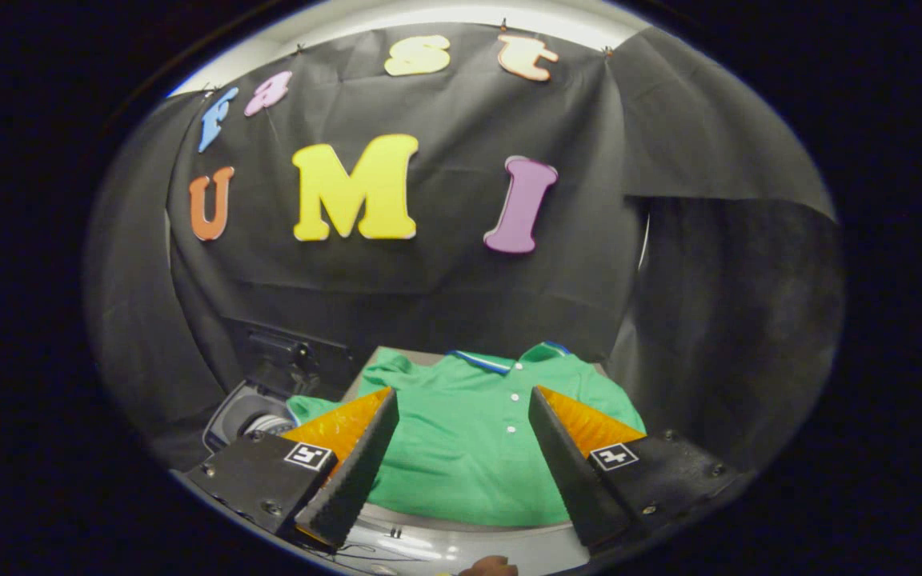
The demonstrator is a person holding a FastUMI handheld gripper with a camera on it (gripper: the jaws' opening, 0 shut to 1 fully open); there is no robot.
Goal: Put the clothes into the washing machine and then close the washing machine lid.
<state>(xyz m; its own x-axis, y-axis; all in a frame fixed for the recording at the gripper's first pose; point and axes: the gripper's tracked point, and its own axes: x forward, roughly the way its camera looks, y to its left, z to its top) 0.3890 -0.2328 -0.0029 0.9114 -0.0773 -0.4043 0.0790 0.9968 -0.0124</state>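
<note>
1. Now my tool [461, 456] hangs with its two fingers wide apart, holding nothing, I think to take the cloth between them.
2. Just ahead, between the fingers, the green polo shirt [461, 448] lies flat on the pale worktop [461, 544]; soft knit, striped collar, white buttons.
3. Beyond the left finger, the washing machine [257, 412] shows a round opening.

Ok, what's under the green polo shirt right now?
The green polo shirt lies spread flat on a pale surface, visible at its near edge. Anything beneath its middle is covered. The open gripper hovers above it.
</note>
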